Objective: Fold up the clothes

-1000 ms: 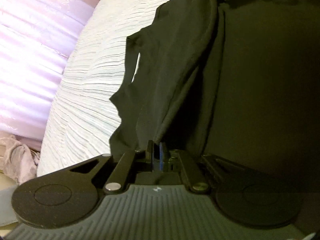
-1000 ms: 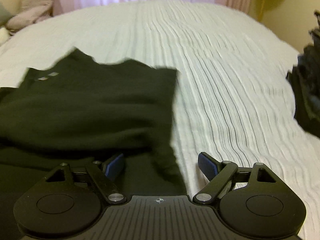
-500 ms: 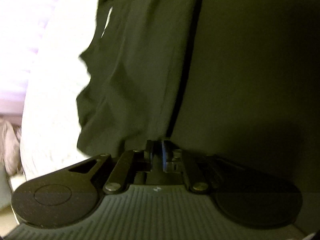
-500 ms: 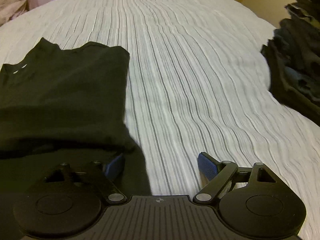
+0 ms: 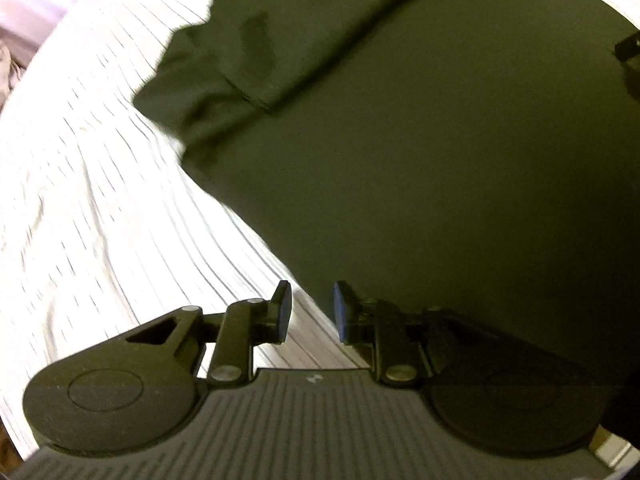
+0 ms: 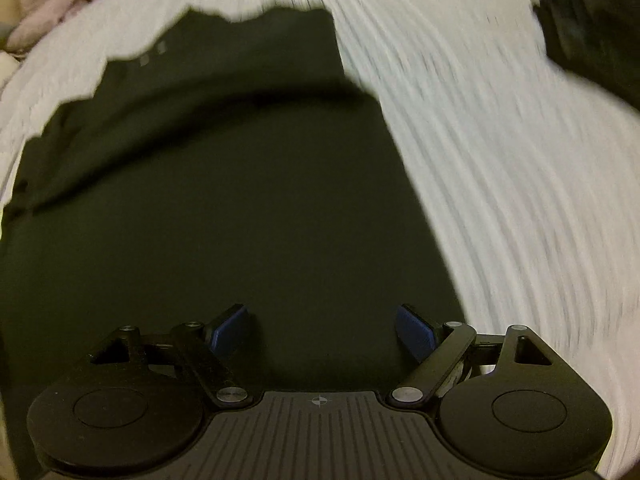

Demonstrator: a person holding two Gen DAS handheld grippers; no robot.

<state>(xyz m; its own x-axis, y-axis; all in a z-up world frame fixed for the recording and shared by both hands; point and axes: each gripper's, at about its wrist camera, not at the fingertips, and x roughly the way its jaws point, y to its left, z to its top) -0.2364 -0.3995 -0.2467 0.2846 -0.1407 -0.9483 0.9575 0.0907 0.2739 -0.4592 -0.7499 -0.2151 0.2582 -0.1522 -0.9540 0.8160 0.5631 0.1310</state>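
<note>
A: What lies under both cameras?
B: A bed covered in white ribbed fabric, reaching ahead of and to the outer side of each gripper.

A: And the garment?
B: A dark shirt lies spread flat on the bed, straight ahead of the right gripper and beneath its fingers. From the left gripper it spreads ahead and to the right, its edge running just past the right finger.

A: Anything else dark?
B: A blurred dark pile far ahead and to the right of the right gripper.

A: The grippers themselves?
B: Right one spread wide over the shirt, holding nothing. Left one parted by a narrow gap, empty, over the bed at the shirt's edge.
</note>
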